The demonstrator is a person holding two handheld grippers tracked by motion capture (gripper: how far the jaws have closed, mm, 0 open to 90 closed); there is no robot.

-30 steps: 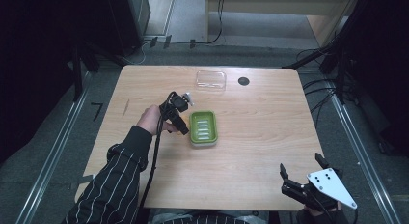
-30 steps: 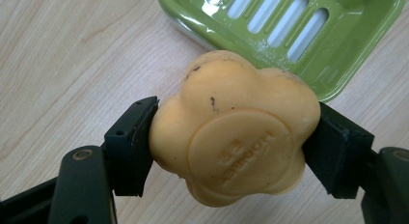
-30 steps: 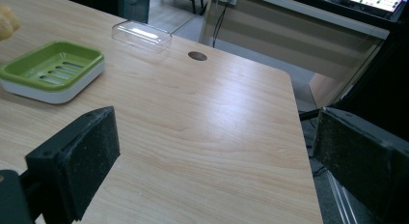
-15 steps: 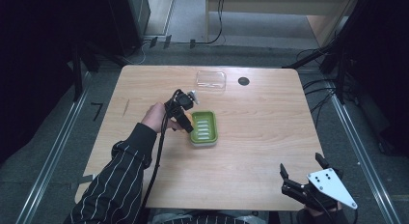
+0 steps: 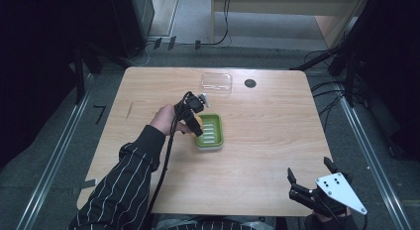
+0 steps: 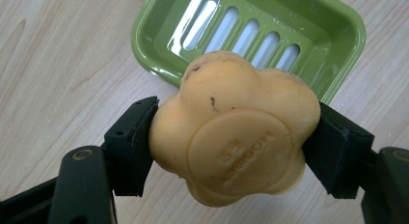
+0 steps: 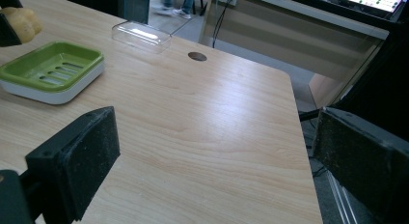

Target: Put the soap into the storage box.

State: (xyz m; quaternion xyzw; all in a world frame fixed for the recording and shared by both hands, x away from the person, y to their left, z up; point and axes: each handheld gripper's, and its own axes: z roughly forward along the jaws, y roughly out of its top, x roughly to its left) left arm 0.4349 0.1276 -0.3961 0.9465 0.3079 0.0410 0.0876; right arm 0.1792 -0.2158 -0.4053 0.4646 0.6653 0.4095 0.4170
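An orange flower-shaped soap (image 6: 234, 149) is clamped between the jaws of my left gripper (image 6: 236, 147), which is shut on it. In the high view the left gripper (image 5: 197, 122) holds the soap (image 5: 197, 121) over the left rim of the green slotted soap dish (image 5: 212, 132). The dish (image 6: 308, 26) lies just beyond the soap in the left gripper view. My right gripper (image 5: 313, 183) rests open at the table's near right edge, its jaws wide apart with nothing between them; its view shows the dish (image 7: 50, 69) and soap (image 7: 21, 21) at the far left.
A clear plastic lid (image 5: 216, 83) lies at the back of the wooden table (image 5: 277, 136), with a dark round hole (image 5: 250, 83) to its right. A striped sleeve (image 5: 129, 180) reaches in from the bottom left.
The left gripper has carried the soap a little to the right, from beside the dish to over its left rim. The right gripper has stayed put.
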